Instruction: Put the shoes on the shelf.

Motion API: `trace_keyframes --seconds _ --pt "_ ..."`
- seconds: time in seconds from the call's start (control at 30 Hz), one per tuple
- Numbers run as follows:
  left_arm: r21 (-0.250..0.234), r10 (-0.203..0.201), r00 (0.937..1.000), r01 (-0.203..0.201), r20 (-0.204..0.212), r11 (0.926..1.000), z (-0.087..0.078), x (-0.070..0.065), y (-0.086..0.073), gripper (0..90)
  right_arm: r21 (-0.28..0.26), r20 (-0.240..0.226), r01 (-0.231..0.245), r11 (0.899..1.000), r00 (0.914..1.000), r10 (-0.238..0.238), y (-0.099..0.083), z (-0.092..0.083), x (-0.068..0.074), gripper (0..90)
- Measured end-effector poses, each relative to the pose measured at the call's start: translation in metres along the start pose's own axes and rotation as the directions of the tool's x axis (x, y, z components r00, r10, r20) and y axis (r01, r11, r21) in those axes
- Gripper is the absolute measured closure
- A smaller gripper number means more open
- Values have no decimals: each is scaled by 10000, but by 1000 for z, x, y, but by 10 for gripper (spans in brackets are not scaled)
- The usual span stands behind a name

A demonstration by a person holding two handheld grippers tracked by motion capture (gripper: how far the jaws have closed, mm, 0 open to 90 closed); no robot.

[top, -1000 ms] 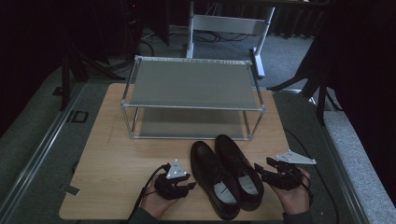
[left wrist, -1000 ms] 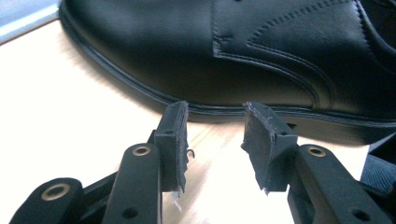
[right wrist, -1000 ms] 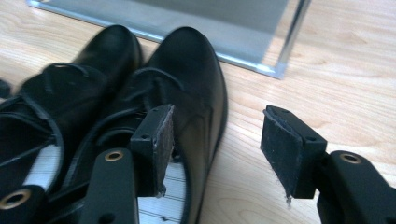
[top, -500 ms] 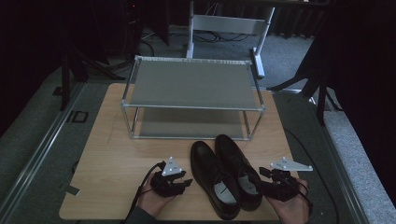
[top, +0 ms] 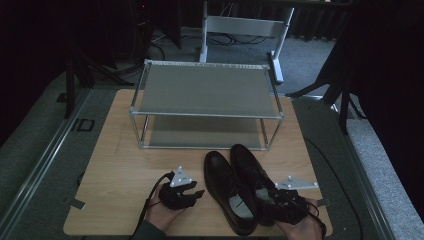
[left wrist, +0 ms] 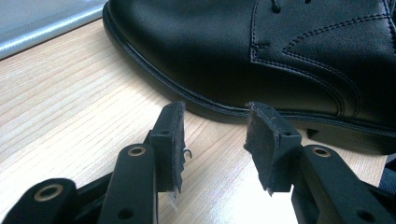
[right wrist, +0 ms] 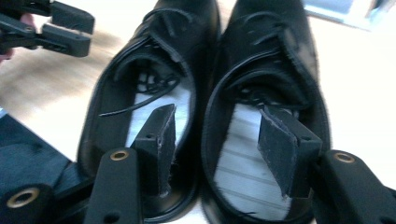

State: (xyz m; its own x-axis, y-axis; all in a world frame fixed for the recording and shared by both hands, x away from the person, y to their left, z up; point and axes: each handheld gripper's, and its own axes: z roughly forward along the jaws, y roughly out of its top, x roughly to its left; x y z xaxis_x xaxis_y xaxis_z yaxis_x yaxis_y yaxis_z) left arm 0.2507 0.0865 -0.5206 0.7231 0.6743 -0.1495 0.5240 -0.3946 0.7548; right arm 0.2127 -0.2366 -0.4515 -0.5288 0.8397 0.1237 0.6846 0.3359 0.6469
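Two black leather lace-up shoes stand side by side on the wooden table, the left shoe and the right shoe, toes pointing towards the rack. My left gripper rests low beside the left shoe. Its jaws are open with nothing between them, aimed at the shoe's side just ahead. My right gripper hangs over the heel ends. Its open jaws straddle the shoes' adjoining walls, one pad over the left shoe's opening, the other pad over the right shoe's insole.
A two-tier metal rack stands at the back of the table, its shelves bare. A white frame stands on the floor behind it. Dark floor surrounds the table. The left gripper appears in the right gripper view's top left.
My right gripper has slid left and towards the person, from beside the right shoe to over both shoes' heels. The left gripper has stayed about where it was.
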Motion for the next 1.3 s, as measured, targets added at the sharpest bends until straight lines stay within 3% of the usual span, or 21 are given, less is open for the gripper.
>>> trace_keyframes --seconds 0.3,0.47,0.57,0.7,0.83,0.9,1.0,1.07,1.1,1.23,1.3 --pt "11 34 10000 -34 38 10000 2 -2 0 574 708 367 -175 9973 9992 149 -2 15 9 399" --pt "88 -15 9999 14 113 10000 6 -1 -1 573 1251 405 -271 9918 9989 222 -2 20 10 392" --pt "147 -19 9998 16 218 9999 10 -4 -1 573 1728 336 -598 9831 9979 548 -1 24 10 401" --pt "374 154 9986 -173 503 9992 21 -9 1 571 2260 349 -807 9708 9966 748 -1 32 11 465" --pt "567 245 9974 -283 683 9980 30 -13 2 571 2425 500 -815 9667 9962 714 0 35 15 538" --pt "652 291 9960 -347 847 9973 37 -17 3 570 2520 694 -788 9645 9956 632 1 36 16 630" --pt "599 292 9956 -346 887 9976 40 -19 5 571 2509 617 -803 9647 9959 669 1 35 15 707" --pt "599 292 9956 -346 887 9976 40 -19 5 569 2539 569 -807 9639 9960 684 1 35 15 707" --pt "495 171 9951 -220 970 9985 40 -18 7 565 2545 690 -704 9645 9961 545 1 35 14 762" --pt "491 233 9959 -277 876 9984 41 -20 8 562 2469 717 -705 9665 9959 543 0 34 14 780" --pt "477 216 9957 -260 901 9985 41 -20 8 562 2237 702 -627 9726 9964 481 -2 34 13 792"
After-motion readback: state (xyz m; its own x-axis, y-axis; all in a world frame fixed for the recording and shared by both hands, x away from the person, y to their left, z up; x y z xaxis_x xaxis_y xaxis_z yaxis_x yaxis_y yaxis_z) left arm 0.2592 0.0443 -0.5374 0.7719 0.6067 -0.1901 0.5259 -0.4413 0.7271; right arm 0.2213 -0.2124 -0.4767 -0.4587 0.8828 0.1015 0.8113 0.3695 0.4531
